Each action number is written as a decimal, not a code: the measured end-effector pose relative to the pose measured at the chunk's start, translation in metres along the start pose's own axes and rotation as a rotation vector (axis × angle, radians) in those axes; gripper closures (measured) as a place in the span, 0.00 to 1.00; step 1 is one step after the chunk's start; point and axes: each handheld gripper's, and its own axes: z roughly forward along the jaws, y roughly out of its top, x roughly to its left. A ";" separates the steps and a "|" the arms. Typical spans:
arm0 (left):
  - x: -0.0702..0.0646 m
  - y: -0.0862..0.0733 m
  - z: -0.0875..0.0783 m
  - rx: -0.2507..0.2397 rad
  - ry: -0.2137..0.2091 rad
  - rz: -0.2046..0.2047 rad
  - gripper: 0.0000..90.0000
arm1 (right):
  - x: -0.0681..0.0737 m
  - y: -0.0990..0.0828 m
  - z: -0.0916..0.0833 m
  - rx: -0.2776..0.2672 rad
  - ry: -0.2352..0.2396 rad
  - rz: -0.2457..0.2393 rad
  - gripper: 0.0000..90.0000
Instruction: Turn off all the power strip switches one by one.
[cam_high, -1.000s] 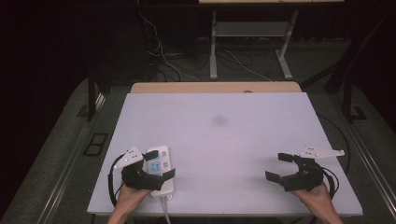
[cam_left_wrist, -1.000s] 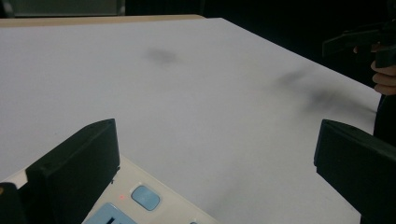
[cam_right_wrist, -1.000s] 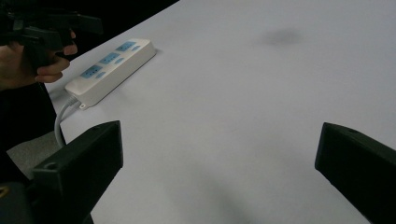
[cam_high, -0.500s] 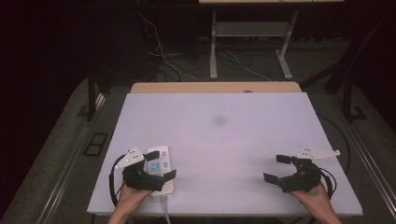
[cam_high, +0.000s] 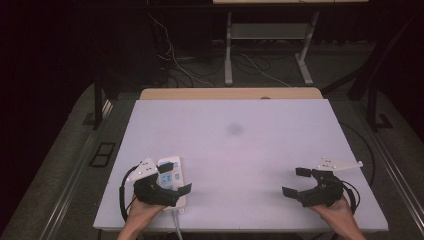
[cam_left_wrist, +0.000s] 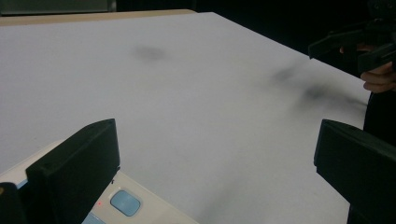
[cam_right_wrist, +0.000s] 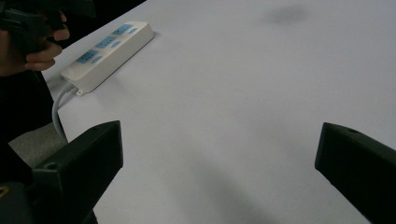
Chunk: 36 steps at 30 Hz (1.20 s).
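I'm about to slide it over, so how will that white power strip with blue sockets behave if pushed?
The white plastic power strip with blue sockets looks rigid and lies flat, so it should slide, not tip. Its grey cord hangs off the white table and may drag or swing it.

- We are in what looks like a lab or test room, not a home.
- We work at a plain white table (cam_high: 280, 150) with a bare top and a wooden edge at its far side.
- We see loose cables (cam_high: 175, 65) trailing over the grey floor (cam_high: 65, 165) behind the table.
- We see a metal desk frame (cam_high: 265, 35) standing farther back, with more wires beneath it.
- We see a floor socket plate (cam_high: 101, 154) left of the table.
- We find the surroundings dark, with light falling on the table alone.
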 end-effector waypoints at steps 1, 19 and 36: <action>0.000 0.000 0.000 0.004 -0.001 0.001 0.00 | 0.000 0.000 0.001 0.010 0.001 0.000 0.01; 0.001 0.014 -0.010 0.080 0.043 -0.011 0.00 | 0.000 -0.002 0.003 0.028 0.001 -0.007 0.01; 0.007 0.021 -0.001 0.212 0.025 0.011 0.00 | -0.001 -0.002 0.002 0.035 -0.005 -0.009 0.01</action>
